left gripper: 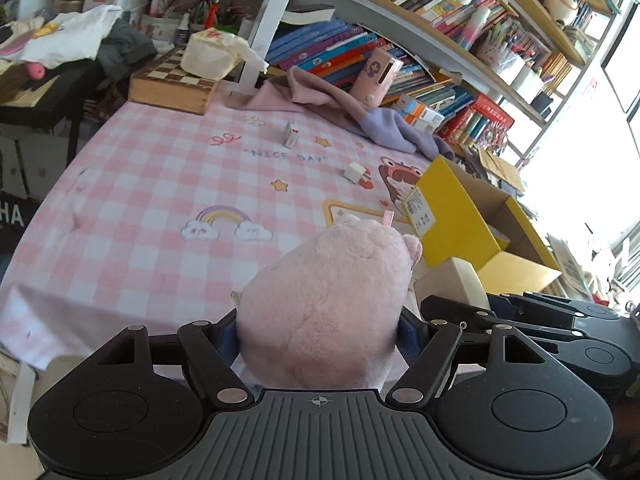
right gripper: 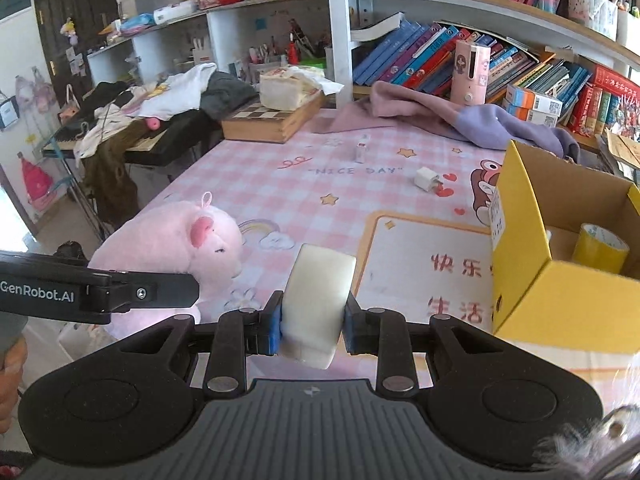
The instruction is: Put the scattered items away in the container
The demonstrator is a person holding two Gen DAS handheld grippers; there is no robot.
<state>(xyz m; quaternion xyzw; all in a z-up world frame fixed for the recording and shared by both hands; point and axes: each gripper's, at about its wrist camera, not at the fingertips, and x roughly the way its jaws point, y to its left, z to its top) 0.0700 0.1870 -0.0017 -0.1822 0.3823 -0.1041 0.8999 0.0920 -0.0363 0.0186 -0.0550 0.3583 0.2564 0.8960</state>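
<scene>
Bench [right gripper: 248, 184]: pink-and-white checked cover printed "NICE DAY", rainbow [left gripper: 224, 222] motif. Wooden chessboard box [right gripper: 276, 122] at 11 o'clock, bearing a cream tissue pack [right gripper: 286, 90]. Pink-and-lilac garment [right gripper: 452, 118] heaped at 1 o'clock, against the bookshelf [right gripper: 440, 12] of slanted books. Pink dispenser [right gripper: 472, 70] upright behind the garment. Clothes pile [right gripper: 168, 92] at 10 o'clock.

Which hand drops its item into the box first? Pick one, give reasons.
Right. Its gripper, shut on the white block, sits beside the yellow box; the left gripper with the plush is farther away.

Box [right gripper: 532, 300] at the table's right, tape roll [right gripper: 600, 248] inside; charger [right gripper: 426, 180] and small carton [right gripper: 362, 152] left of it.
</scene>
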